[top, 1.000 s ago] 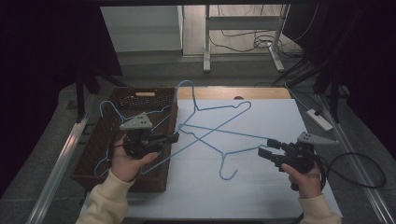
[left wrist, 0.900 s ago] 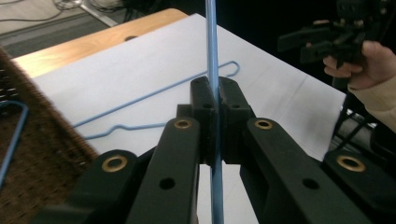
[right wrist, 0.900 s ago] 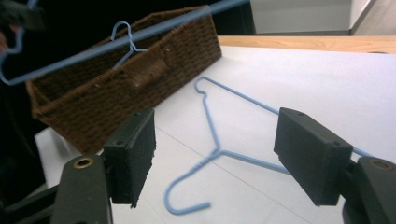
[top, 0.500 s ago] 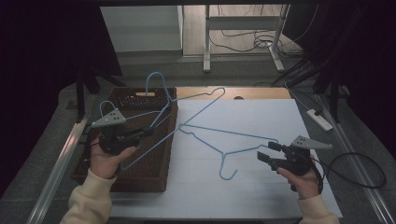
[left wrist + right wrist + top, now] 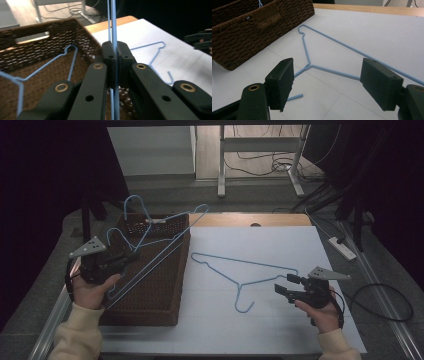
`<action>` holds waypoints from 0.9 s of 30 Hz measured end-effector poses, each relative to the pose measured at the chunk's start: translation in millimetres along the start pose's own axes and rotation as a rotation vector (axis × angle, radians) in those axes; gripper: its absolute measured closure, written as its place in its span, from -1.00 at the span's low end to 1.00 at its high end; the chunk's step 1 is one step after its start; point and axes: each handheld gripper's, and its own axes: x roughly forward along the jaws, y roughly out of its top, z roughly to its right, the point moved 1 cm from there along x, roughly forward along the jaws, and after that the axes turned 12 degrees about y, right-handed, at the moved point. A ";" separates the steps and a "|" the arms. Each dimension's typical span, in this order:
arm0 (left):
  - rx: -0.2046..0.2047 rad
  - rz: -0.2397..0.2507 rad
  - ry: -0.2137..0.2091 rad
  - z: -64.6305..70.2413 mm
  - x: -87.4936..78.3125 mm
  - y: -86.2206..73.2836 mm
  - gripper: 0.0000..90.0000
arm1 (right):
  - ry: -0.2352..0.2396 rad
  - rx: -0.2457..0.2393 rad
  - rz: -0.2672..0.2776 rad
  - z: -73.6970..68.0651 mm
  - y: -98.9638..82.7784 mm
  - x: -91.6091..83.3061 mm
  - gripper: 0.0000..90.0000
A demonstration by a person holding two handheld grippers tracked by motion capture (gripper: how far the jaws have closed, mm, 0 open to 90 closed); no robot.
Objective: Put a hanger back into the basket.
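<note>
left gripper [image 5: 131, 258] is at the left side, over the wicker basket [image 5: 165, 312]. jaws pressed together on the wire of a blue hanger [image 5: 165, 237]; the left gripper view shows two strands of that wire [image 5: 114, 30] running straight up between the black pads [image 5: 109, 53]. that held hanger sits tilted above the basket, one corner reaching toward the far right past the basket's far rim, hook [image 5: 131, 202] sticking up at the far left. another run of blue hanger wire [image 5: 45, 66] sits over the woven basket floor in the left gripper view; cannot tell if it's part of the held hanger or a separate one.

right gripper [image 5: 283, 287] is near the right front of the white table sheet [image 5: 310, 245], held low, jaws spread wide with nothing between them. second blue hanger [image 5: 250, 270] lies flat on the sheet, mid-table, just right of the basket and apart from it. its hook [image 5: 244, 302] points toward the near edge, its long bar runs from far left toward the right gripper. in the right gripper view the hanger's neck [image 5: 308, 65] and bar lie on the sheet just beyond the open pads [image 5: 283, 80], not touching them. basket corner shows at far left in that view.
</note>
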 end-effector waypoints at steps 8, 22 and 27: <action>-0.012 -0.001 0.045 -19.4 -2.9 -8.4 0.94 | -0.002 -0.002 -0.019 0.4 -2.4 4.5 -0.39; -0.022 -0.041 0.089 -42.7 6.9 -20.1 0.94 | 0.015 -0.013 -0.062 -2.4 -4.2 9.7 -0.39; -0.006 -0.065 0.111 -49.1 8.9 -18.4 0.94 | 0.010 -0.005 -0.062 -0.4 -5.1 9.4 -0.39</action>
